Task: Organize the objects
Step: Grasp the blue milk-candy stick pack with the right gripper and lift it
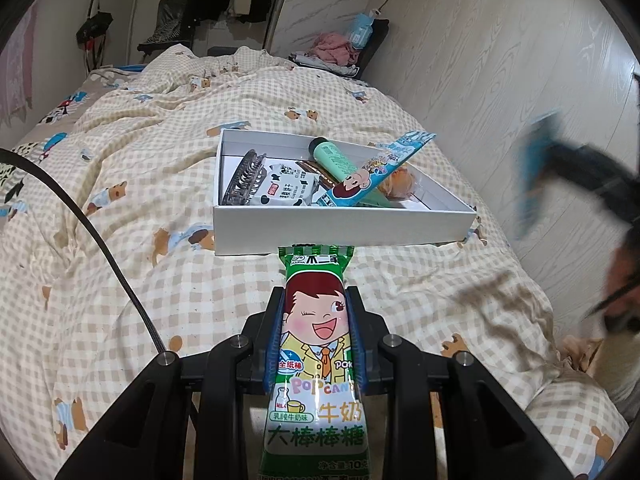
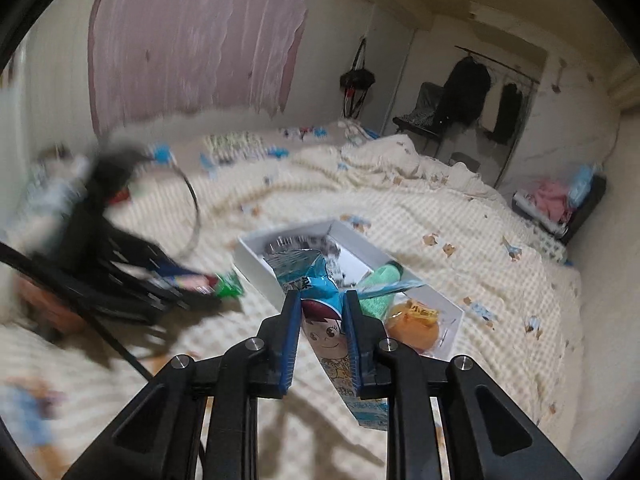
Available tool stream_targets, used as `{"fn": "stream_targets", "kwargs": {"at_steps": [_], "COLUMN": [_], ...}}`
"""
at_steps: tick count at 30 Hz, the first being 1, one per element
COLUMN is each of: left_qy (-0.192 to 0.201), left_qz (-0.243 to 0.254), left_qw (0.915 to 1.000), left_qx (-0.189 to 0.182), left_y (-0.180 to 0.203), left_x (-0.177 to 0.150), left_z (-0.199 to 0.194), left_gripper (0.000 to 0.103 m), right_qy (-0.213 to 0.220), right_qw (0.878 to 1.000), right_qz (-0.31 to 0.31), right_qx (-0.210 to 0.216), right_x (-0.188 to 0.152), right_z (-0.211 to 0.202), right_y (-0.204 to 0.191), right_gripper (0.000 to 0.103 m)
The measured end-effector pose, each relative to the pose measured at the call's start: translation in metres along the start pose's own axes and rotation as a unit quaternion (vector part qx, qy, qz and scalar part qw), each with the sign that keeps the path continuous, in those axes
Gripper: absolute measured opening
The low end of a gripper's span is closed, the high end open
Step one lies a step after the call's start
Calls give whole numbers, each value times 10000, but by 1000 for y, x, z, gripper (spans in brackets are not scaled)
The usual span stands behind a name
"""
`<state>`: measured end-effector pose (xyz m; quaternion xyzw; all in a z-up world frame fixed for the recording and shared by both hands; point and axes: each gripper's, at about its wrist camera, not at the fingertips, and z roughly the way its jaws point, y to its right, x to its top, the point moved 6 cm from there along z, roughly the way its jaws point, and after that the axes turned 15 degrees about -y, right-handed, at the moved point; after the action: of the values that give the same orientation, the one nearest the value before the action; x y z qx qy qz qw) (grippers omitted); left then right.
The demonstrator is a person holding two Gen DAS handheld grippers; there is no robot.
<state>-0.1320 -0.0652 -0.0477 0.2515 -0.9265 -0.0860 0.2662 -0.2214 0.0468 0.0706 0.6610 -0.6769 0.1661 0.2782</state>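
Note:
My left gripper [image 1: 316,300] is shut on a green lollipop packet [image 1: 316,360], held above the bed just short of the white box [image 1: 344,224]. In the box lie a dark hair clip [image 1: 242,178], a cow-print snack packet [image 1: 284,190], a mint tube [image 1: 334,158], an orange sweet [image 1: 398,184] and a blue lollipop packet [image 1: 376,172] that leans over the far rim. In the blurred right wrist view the blue packet [image 2: 320,312] lies between the fingers of my right gripper [image 2: 322,300], over the box [image 2: 256,264]. Whether the jaws grip it is unclear.
The box sits on a checked quilt [image 1: 140,200] that covers the bed. A black cable [image 1: 108,256] crosses the left side. A black stand with pink cloth [image 1: 340,52] is beyond the bed. The wood floor [image 1: 500,80] lies to the right.

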Motion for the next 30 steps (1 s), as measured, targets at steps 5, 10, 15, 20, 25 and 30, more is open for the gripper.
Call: {"fn": "stream_targets", "kwargs": {"at_steps": [5, 10, 15, 20, 25, 30], "left_qy": [-51, -66, -89, -113, -122, -138], "left_qz": [23, 17, 20, 15, 16, 10], "left_qw": [10000, 10000, 10000, 9999, 9999, 9999], "left_qx": [4, -8, -5, -15, -17, -28], "left_y": [1, 0, -1, -1, -1, -1], "left_x": [0, 0, -1, -1, -2, -2], "left_z": [2, 3, 3, 3, 3, 4], "left_gripper": [32, 32, 32, 32, 32, 32], "right_qy": [-670, -1486, -1834, -1608, -1646, -2058], "right_qw": [9902, 9572, 9615, 9755, 9850, 9749], "right_qz": [918, 1724, 1677, 1165, 437, 698], "right_qx": [811, 1789, 1175, 951, 282, 490], "right_x": [-14, -52, -72, -66, -66, -72], "right_z": [-23, 31, 64, 47, 69, 98], "right_y": [23, 34, 38, 28, 17, 24], "right_gripper": [23, 23, 23, 67, 71, 64]}}
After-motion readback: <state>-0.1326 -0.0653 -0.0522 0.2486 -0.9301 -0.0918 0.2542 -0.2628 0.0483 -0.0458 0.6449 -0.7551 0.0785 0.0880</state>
